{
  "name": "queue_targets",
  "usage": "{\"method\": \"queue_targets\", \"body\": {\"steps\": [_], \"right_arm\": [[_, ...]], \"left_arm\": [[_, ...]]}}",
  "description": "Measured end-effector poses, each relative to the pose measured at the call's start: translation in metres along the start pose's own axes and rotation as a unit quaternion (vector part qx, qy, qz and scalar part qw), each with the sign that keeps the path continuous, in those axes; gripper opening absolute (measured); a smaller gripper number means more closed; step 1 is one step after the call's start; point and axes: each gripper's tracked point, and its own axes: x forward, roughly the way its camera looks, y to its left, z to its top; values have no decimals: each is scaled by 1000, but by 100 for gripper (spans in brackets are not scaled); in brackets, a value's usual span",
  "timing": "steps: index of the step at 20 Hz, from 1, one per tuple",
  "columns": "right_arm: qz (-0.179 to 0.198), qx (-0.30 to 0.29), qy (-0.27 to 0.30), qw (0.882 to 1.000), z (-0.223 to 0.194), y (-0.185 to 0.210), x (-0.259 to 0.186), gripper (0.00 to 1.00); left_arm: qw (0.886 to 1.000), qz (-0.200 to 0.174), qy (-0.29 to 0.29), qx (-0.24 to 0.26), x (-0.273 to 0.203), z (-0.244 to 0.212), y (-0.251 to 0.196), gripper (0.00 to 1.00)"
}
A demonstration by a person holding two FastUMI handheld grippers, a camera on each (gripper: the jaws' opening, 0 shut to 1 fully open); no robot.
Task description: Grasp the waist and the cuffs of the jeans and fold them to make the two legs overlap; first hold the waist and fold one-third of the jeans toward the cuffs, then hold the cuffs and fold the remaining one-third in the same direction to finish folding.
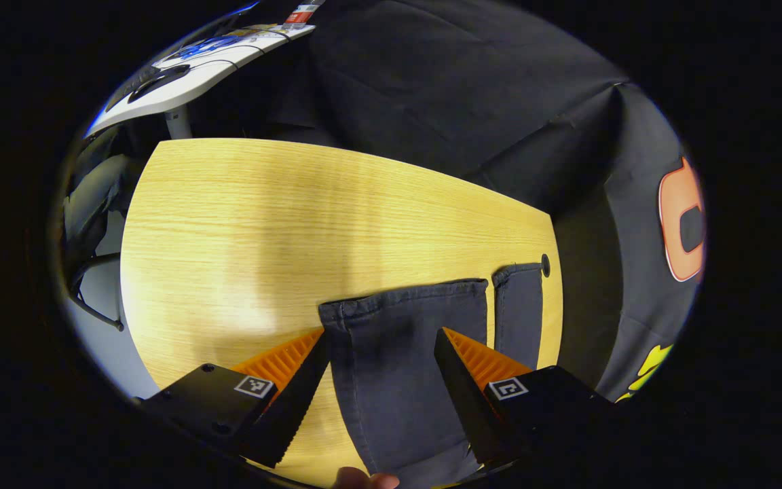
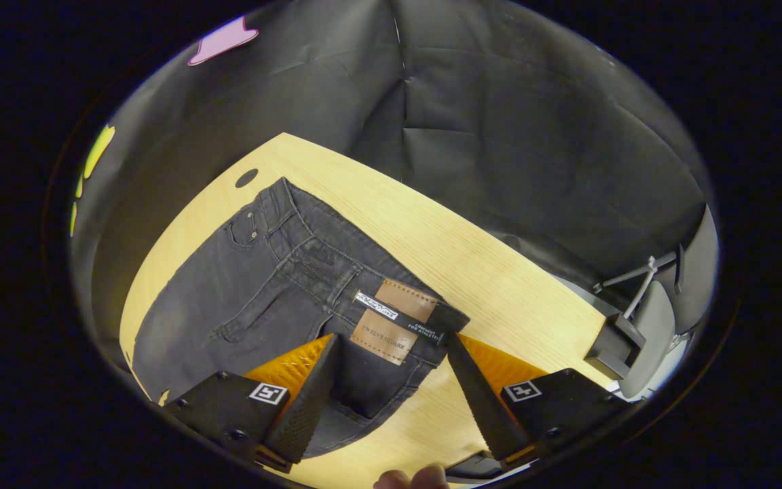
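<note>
Left gripper view: left gripper [image 1: 381,339] at the bottom of the frame, fingers spread wide, pinching nothing. Between them lies one leg of the jeans [image 1: 401,353], dark grey, flat on the desk [image 1: 241,224]. Its cuff [image 1: 404,293] sits at centre frame, hem running left to right. The second cuff [image 1: 518,272] is just beside it to the right, near the desk's right edge, with a small dark hole [image 1: 545,265] in the desk top close by. A fingertip [image 1: 364,481] shows at the very bottom edge. Upper left: a white table [image 1: 187,81] with dark items on it, behind the desk. Far left: a chair [image 1: 92,210], partly seen.

Right gripper view: right gripper [image 2: 391,356] at the bottom of the frame, fingers apart, holding nothing. The jeans' waist [image 2: 337,272] lies flat on the desk, running from upper left toward centre. A brown patch [image 2: 394,322] with a paper tag [image 2: 377,305] across it sits on the waistband just above the gap between the fingers. A pocket [image 2: 248,231] shows at upper left of the garment. A dark hole [image 2: 246,178] in the desk lies just above the waist's far end. Right edge: a chair base [image 2: 635,285]. Fingertips [image 2: 411,479] at the bottom edge.
</note>
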Motion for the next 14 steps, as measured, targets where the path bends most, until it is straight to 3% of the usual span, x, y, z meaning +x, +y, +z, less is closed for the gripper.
{"method": "queue_targets", "body": {"steps": [2, 3, 4, 5, 6, 7, 8, 9, 11, 12, 13, 14], "right_arm": [[-14, -4, -1, 1000, 1, 1, 1, 100], [-26, -14, 4, 1000, -3, 0, 4, 95], [-39, -27, 2, 999, -4, 0, 5, 100], [-51, -42, 4, 998, -6, 0, 5, 95], [-54, -41, 1, 998, -3, 1, 5, 100], [-57, -31, 1, 998, -5, 2, 6, 94], [-57, -25, 4, 998, -5, 2, 7, 99], [-57, -28, 3, 998, -5, 2, 8, 99], [-54, -26, 1, 998, -5, 2, 7, 93], [-53, -23, 1, 998, -4, 1, 7, 90], [-50, -19, -4, 999, -2, 1, 9, 80], [-41, -21, -4, 999, -4, 4, 9, 70]], "left_arm": [[1000, 6, 1, 16, 4, -1, -3, 99], [1000, 11, 0, 23, 4, -2, -3, 100], [999, 15, 0, 32, 6, -2, -4, 99], [999, 16, 2, 41, 7, -4, -7, 98], [999, 23, 4, 47, 10, -6, -8, 97], [998, 33, 0, 50, 11, -5, -6, 92], [998, 39, -3, 49, 11, -4, -3, 88], [998, 42, -7, 46, 12, -4, -3, 82], [998, 49, -11, 41, 17, -3, 2, 53], [998, 48, -9, 42, 17, -4, 3, 46], [998, 46, -3, 46, 16, -6, 2, 33], [998, 43, 9, 52, 18, -7, 2, 27]]}}
